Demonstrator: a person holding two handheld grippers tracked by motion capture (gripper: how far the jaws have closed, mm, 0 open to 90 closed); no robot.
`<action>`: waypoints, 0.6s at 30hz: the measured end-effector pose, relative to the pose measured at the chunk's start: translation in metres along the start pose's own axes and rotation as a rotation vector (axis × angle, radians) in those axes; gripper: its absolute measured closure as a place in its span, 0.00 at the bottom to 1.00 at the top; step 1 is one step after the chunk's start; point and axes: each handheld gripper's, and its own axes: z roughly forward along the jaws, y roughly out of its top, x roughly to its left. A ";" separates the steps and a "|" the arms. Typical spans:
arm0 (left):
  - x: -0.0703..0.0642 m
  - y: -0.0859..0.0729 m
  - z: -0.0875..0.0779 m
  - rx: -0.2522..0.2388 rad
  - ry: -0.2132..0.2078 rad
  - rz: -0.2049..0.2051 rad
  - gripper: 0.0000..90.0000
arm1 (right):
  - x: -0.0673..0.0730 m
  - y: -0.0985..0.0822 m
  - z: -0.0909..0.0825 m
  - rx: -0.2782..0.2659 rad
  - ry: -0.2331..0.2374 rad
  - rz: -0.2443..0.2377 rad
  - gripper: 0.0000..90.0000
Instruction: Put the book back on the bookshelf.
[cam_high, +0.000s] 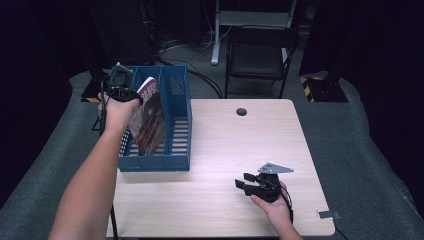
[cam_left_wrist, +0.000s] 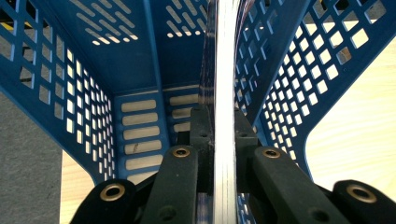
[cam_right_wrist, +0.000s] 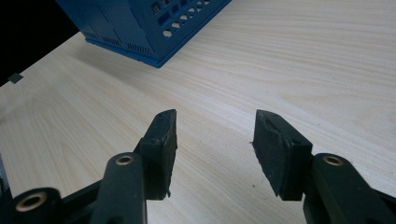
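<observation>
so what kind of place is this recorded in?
Probably a lab or recording studio, not a home: a lone light wood table on grey carpet, black curtains all round, loose cables and a folding chair behind.

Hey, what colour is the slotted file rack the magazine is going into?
Blue. The file rack is solid blue plastic with slotted and perforated walls, clearest in the left gripper view.

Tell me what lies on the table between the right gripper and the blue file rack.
Nothing: in the high view, only bare wooden table separates the right gripper from the blue file rack. The right gripper view shows the same bare stretch ahead of its open fingers.
</observation>
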 end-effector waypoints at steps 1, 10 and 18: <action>0.001 0.000 0.000 0.002 -0.002 0.003 0.93 | 0.000 0.000 0.000 -0.001 0.000 0.000 0.55; 0.002 -0.006 -0.003 0.010 -0.002 0.028 0.93 | 0.001 0.000 0.001 0.005 -0.002 -0.001 0.55; 0.000 -0.013 -0.006 0.000 -0.039 0.046 0.88 | 0.001 0.000 0.000 0.000 -0.002 0.002 0.55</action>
